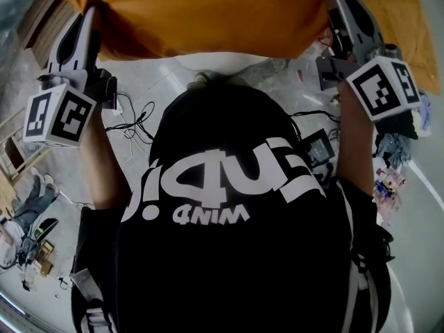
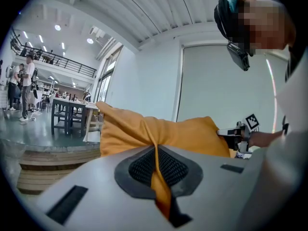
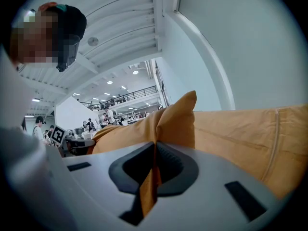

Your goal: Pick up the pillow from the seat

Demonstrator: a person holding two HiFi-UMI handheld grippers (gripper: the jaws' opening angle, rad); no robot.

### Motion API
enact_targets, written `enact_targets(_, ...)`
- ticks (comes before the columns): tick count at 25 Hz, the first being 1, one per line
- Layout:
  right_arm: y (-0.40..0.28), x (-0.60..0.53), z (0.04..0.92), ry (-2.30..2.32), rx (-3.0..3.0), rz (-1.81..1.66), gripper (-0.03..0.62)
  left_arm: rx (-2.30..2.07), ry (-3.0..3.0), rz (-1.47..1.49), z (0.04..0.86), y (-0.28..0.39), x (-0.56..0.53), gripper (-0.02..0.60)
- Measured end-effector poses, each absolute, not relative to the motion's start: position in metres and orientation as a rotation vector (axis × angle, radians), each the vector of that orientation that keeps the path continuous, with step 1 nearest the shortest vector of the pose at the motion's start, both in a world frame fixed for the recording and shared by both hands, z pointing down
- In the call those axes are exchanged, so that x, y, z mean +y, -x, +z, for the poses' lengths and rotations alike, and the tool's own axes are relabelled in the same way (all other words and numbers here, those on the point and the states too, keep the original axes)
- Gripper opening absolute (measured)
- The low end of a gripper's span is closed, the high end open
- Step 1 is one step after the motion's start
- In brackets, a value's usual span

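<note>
Orange fabric pillow (image 1: pixel 208 12) hangs raised in front of you, stretched between both grippers. At its left corner your left gripper (image 2: pixel 156 153) has its jaws clamped tight on a fold of cloth. At the right corner your right gripper (image 3: pixel 155 153) pinches the fabric likewise, near a second orange cushion (image 1: pixel 406 33).
</note>
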State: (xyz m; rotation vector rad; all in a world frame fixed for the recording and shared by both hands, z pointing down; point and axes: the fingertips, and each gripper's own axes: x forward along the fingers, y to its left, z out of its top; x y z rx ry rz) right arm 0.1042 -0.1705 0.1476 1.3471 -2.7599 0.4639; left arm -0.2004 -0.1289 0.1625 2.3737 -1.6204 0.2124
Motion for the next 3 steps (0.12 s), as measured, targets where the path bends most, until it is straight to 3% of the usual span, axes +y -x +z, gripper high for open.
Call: enact_targets(3, -0.1038, -0.1719, 0.1474, -1.346, -2.764, 0.467, 0.032, -1.62, -2.375, 0.215, 0.1618, 0.2007, -0.1306, 0.012)
